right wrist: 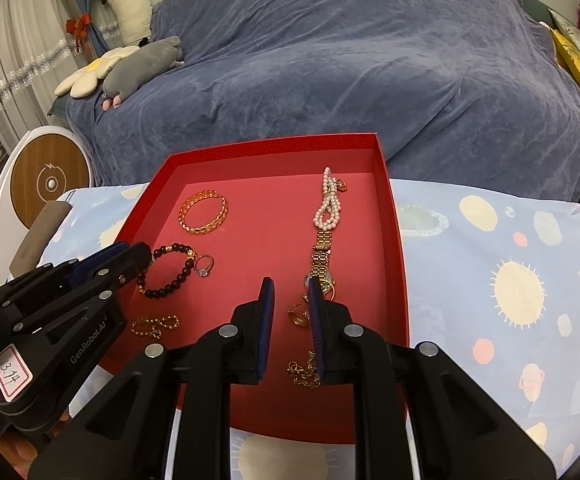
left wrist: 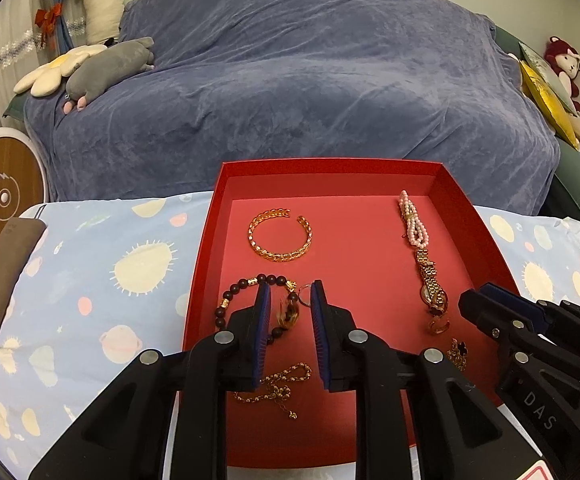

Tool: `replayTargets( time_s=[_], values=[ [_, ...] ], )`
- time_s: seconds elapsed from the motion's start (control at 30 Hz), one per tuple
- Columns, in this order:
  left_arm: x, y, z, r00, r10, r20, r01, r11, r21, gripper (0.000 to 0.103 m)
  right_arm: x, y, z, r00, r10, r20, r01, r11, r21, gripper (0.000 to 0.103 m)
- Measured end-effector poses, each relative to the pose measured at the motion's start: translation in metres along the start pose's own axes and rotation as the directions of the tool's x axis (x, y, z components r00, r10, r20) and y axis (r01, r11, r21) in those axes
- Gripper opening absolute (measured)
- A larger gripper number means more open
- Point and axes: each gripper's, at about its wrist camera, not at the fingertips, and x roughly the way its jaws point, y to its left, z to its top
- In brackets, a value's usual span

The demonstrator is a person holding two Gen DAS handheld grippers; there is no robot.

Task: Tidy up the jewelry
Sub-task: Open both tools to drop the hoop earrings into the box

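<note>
Inside red tray (left wrist: 454, 184) walls, both hand-held grippers narrow, empty, bare centre strip

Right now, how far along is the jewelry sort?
Done: the gold open cuff bracelet, pink pearl bracelet and gold link watch lie spaced out in the red cardboard tray.
In hand: nothing. The left gripper stands open over the dark bead bracelet and silver ring; the right gripper holds nothing.
Left: gold chain, gold earrings, clover chain.
</note>
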Motion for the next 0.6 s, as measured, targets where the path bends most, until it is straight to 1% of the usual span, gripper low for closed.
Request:
replayTargets(
  time_s=[0.03, 0.1, 0.13, 0.2, 0.37, 0.43, 0.5, 0.57, 0.6],
  values=[
    [-0.001, 0.000, 0.000, 1.000, 0.006, 0.003, -0.006, 1.000, -0.002, 0.034, -0.002, 0.000, -0.001, 1.000, 0.001, 0.001, -0.001, 1.000, 0.001, 0.017],
    [-0.005, -0.001, -0.001, 1.000, 0.017, 0.014, -0.017, 1.000, -0.001, 0.041, -0.007, -0.001, -0.002, 1.000, 0.002, 0.007, -0.002, 1.000, 0.001, 0.019],
    [-0.007, -0.001, -0.001, 1.000, 0.017, 0.018, -0.017, 1.000, 0.000, 0.042, -0.010, 0.000, -0.003, 1.000, 0.000, 0.011, 0.000, 1.000, -0.001, 0.020],
    [-0.013, -0.002, -0.002, 1.000, 0.012, 0.019, -0.012, 1.000, 0.003, 0.044, -0.019, 0.000, -0.006, 1.000, -0.003, 0.021, 0.003, 1.000, -0.006, 0.029],
    [-0.033, -0.004, -0.008, 1.000, 0.003, 0.030, -0.003, 1.000, 0.016, 0.045, -0.046, 0.001, -0.015, 0.999, 0.005, 0.043, -0.005, 1.000, -0.004, 0.031],
    [-0.043, -0.004, -0.012, 0.999, -0.001, 0.034, 0.001, 1.000, 0.015, 0.045, -0.055, 0.002, -0.019, 0.999, 0.015, 0.039, -0.016, 1.000, 0.008, 0.034],
    [-0.053, -0.004, -0.018, 0.999, -0.007, 0.034, 0.006, 1.000, 0.016, 0.046, -0.064, 0.004, -0.022, 0.999, 0.017, 0.038, -0.017, 1.000, 0.011, 0.034],
    [-0.064, -0.004, -0.024, 0.999, -0.011, 0.037, 0.010, 1.000, 0.018, 0.048, -0.074, 0.007, -0.027, 0.999, 0.021, 0.045, -0.021, 1.000, 0.013, 0.035],
    [-0.069, -0.003, -0.028, 0.999, -0.008, 0.038, 0.007, 1.000, 0.019, 0.052, -0.078, 0.009, -0.029, 0.999, 0.019, 0.047, -0.019, 1.000, 0.014, 0.037]
  ],
)
